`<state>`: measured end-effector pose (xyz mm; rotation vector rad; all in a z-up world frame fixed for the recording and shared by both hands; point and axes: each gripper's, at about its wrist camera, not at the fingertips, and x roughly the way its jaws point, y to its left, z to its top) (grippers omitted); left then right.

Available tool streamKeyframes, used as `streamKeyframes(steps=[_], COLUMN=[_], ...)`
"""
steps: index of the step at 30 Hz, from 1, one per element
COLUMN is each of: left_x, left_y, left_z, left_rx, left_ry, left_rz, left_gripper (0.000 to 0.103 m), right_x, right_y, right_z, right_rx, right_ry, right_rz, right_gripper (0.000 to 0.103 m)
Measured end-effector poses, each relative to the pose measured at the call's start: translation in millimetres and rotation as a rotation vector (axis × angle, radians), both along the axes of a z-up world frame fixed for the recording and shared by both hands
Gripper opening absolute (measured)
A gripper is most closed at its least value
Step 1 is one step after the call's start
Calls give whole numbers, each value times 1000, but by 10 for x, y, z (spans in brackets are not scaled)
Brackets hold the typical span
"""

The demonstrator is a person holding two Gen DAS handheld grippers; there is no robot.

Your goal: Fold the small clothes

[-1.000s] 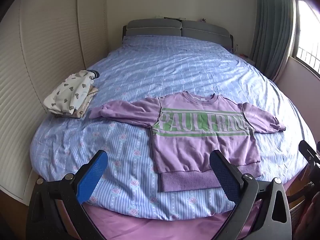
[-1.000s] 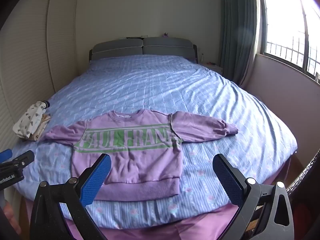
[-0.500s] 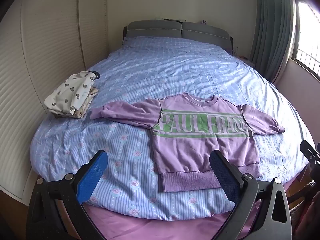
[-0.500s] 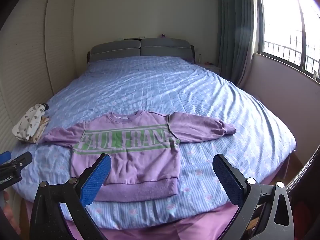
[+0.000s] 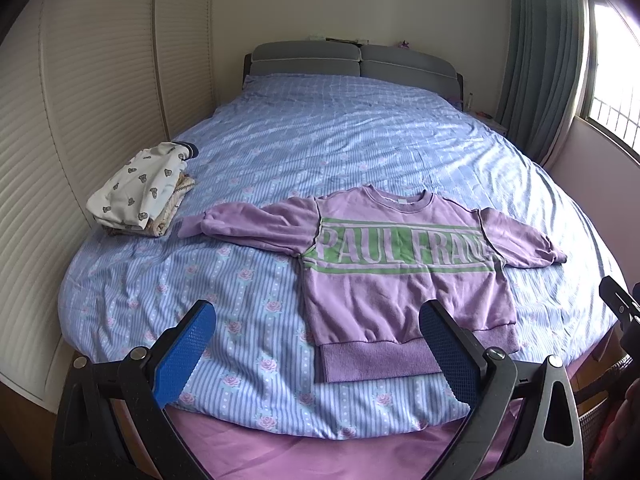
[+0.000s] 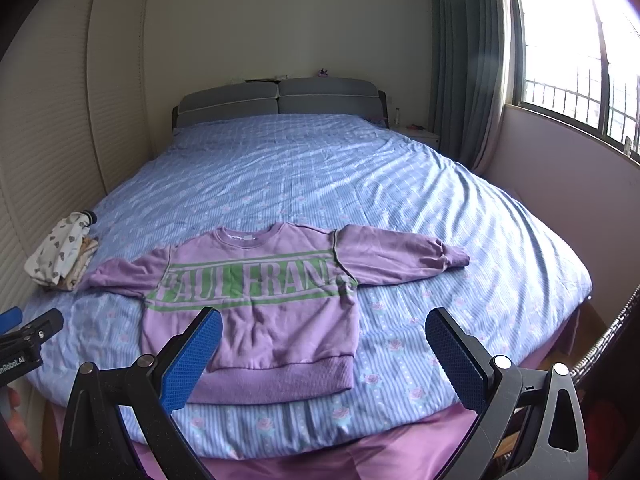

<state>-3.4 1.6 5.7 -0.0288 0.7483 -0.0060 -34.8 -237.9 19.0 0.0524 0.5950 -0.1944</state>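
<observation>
A purple sweatshirt [image 5: 400, 280] with green PAUL FRANK lettering lies flat, front up, sleeves spread, near the foot of the bed; it also shows in the right wrist view [image 6: 256, 304]. My left gripper [image 5: 316, 344] is open and empty, held above the bed's near edge, left of the sweatshirt's hem. My right gripper [image 6: 322, 348] is open and empty, above the hem's right side. The right gripper's tip shows at the left view's right edge [image 5: 618, 300]. The left gripper's tip shows at the right view's left edge [image 6: 28, 330].
A small stack of folded clothes [image 5: 140, 192] sits at the bed's left edge, also in the right view [image 6: 60, 256]. The blue floral bedspread [image 5: 340, 140] covers the bed up to a grey headboard [image 5: 352, 60]. A slatted wardrobe stands left; curtain and window right.
Both grippers have drawn back and risen slightly; the sweatshirt sits a little lower and farther in both views. The sweatshirt itself has not moved.
</observation>
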Motion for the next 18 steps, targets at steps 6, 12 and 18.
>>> streamKeyframes(steps=[6, 12, 18], left_x=[-22, -25, -28], left_y=[12, 2, 0], left_z=[-21, -22, -23], left_rx=[-10, -9, -10], left_ry=[-1, -1, -1], left_rz=[-5, -4, -4], left_gripper=[103, 103, 103], right_x=[-21, -20, -23], right_y=[-7, 1, -9], right_z=[20, 13, 20], right_rx=[1, 2, 3], right_ry=[0, 0, -3], right_rz=[1, -1, -1], right_gripper=[103, 103, 103])
